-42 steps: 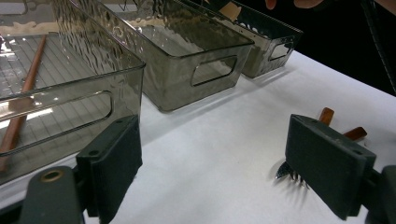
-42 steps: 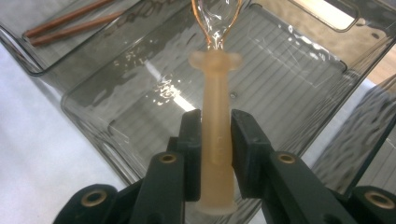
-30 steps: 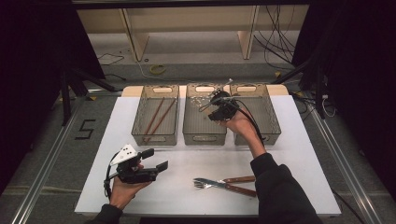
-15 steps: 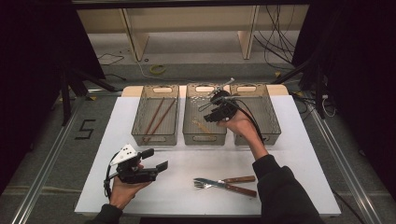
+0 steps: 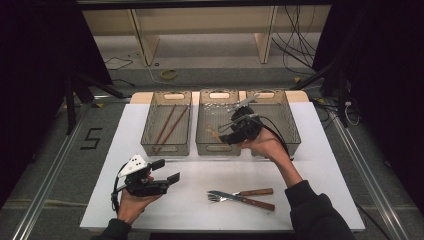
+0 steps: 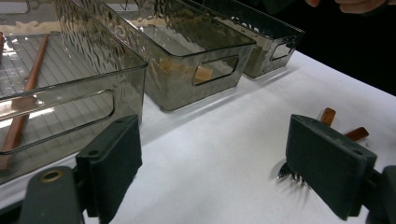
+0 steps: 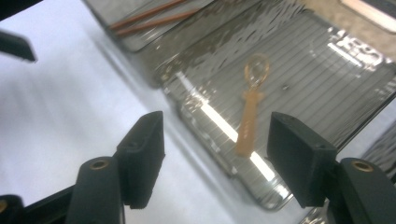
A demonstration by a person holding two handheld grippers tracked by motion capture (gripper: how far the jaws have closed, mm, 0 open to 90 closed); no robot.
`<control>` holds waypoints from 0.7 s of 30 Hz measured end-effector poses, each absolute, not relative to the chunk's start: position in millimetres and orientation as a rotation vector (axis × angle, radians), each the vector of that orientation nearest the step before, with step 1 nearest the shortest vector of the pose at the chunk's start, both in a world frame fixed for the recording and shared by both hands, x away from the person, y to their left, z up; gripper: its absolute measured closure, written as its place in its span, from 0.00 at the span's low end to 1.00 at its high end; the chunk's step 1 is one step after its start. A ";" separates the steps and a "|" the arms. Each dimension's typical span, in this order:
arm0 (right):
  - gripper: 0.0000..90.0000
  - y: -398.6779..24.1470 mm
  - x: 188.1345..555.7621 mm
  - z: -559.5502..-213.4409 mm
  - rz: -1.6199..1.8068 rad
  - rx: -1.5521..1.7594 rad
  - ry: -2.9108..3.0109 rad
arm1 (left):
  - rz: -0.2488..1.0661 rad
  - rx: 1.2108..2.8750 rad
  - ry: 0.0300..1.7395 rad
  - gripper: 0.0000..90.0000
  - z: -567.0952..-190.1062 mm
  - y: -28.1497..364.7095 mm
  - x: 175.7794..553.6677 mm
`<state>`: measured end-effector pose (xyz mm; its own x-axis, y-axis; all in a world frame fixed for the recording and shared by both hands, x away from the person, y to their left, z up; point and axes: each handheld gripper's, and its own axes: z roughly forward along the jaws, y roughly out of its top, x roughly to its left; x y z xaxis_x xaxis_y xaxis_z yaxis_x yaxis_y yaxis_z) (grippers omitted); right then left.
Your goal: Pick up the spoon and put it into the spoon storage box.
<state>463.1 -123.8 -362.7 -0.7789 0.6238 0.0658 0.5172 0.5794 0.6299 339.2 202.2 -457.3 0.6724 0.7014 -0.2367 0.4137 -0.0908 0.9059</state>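
Sorting of cutlery into three clear bins, seen part-way through. High view: your right gripper hangs over the near end of the middle bin, jaws apart with nothing between them, having just been opening; a small wooden spoon lies on that bin's floor, and the chopsticks lie in the left bin. The right bin appears to hold nothing yet. A fork and a wooden-handled knife lie crossed on the white table, near your side, so by this reading two pieces remain. Your left gripper rests near the table's near left, jaws apart and holding nothing. Left gripper view: the open pads frame bare table, the fork tines just beyond the right pad. Right gripper view: between the parted pads you see the spoon lying free in the bin, untouched.
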 end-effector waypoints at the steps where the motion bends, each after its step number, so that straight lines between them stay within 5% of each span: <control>1: 0.40 -125.0 460.5 -363.6 0.972 0.957 2.647 | 0.305 1.719 0.906 0.19 -457.4 202.1 339.2; 21: 0.35 -145.4 420.3 -375.2 0.994 0.912 2.663 | 0.305 1.718 0.901 0.20 -457.3 200.9 339.0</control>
<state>420.3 -145.4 -375.2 -0.8024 0.5933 0.0636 0.4898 0.5940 0.6381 339.0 200.9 -457.3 0.6756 0.6985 -0.2360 0.4118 -0.0920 0.9066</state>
